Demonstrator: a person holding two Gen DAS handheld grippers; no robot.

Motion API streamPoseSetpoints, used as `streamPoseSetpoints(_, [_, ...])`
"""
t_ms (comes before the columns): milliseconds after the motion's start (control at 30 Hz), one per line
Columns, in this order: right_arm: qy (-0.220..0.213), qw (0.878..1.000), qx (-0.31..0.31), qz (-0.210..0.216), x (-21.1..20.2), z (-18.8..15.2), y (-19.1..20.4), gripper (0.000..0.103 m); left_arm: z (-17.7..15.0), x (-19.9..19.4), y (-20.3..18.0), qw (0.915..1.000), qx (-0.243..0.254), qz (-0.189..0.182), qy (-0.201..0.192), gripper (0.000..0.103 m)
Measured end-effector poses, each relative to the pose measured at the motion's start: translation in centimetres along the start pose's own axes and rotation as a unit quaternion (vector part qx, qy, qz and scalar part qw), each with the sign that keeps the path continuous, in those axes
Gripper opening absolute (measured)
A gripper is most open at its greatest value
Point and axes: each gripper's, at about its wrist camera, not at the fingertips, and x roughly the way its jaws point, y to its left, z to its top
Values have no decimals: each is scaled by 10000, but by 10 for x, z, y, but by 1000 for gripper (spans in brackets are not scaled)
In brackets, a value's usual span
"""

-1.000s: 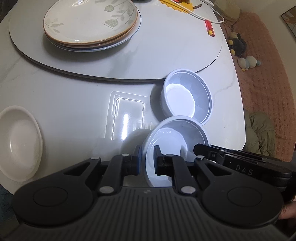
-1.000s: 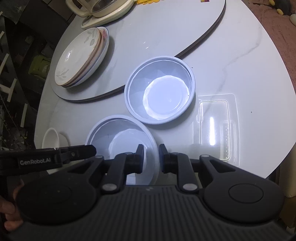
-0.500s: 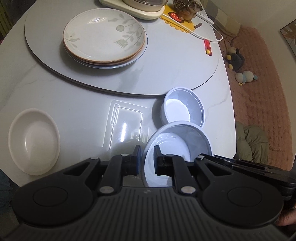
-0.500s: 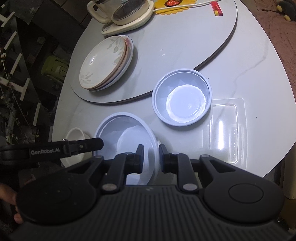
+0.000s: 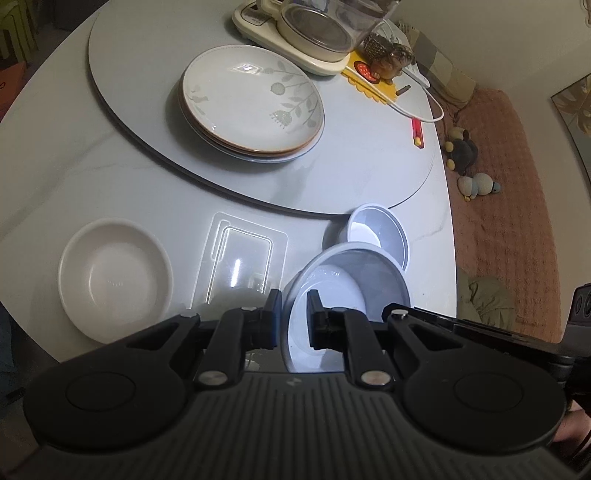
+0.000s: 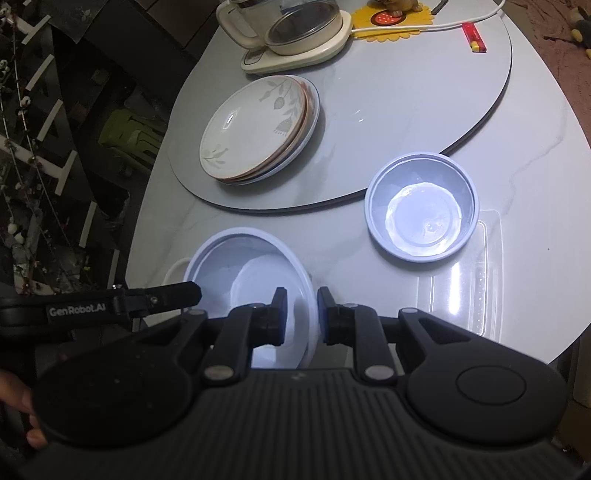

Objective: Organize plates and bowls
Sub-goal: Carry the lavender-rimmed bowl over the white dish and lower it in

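Both claws grip one pale blue bowl (image 5: 347, 291) by opposite rim edges: the left claw (image 5: 293, 319) is clenched on its left rim, the right claw (image 6: 301, 314) on its right rim, each with one finger inside the wall and one outside. The bowl appears lifted off the desk (image 6: 535, 155) and tilted — thin rim, two small pinches.

That is the risk: if the two hands drift apart or twist unevenly, the rim could slip from a claw and the bowl would drop, probably onto the second blue bowl (image 6: 423, 206) just beyond it, which looks like the stacking target. Lowering it off-centre would leave it cocked on that bowl's rim, or shove the lower bowl across the smooth desk.

Left of the held bowl lies a clear plastic tray (image 5: 242, 264), and beyond that a white bowl (image 5: 114, 278) (well apart, not in the way). Behind the second blue bowl, touching or nearly so, runs the edge of the turntable (image 5: 369, 162), which carries a stack of leaf-patterned plates (image 5: 251, 101); farther back a glass kettle on its base (image 6: 295, 26) — nothing blocks the short path between the two bowls.
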Motion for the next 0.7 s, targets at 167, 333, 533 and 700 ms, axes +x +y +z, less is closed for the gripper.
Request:
streamPoseSetpoints(167, [35,9999,-129,-1,11,-2,29,20,9,-17,28,9999,-79,1,-148,16])
streamPoseSetpoints(333, [69,9997,-246,-30,28,1,57,21,13,-27,60,9993,-305,3,-206,16])
streamPoseSetpoints(533, [99,9989,-458,-87,48,7,90,21,20,-37,93,9983,-498,2,-299,16])
streamPoseSetpoints(700, [190,9977,-627,-158,69,10,116,21,26,-43,121,9977,-586,104,-333,16])
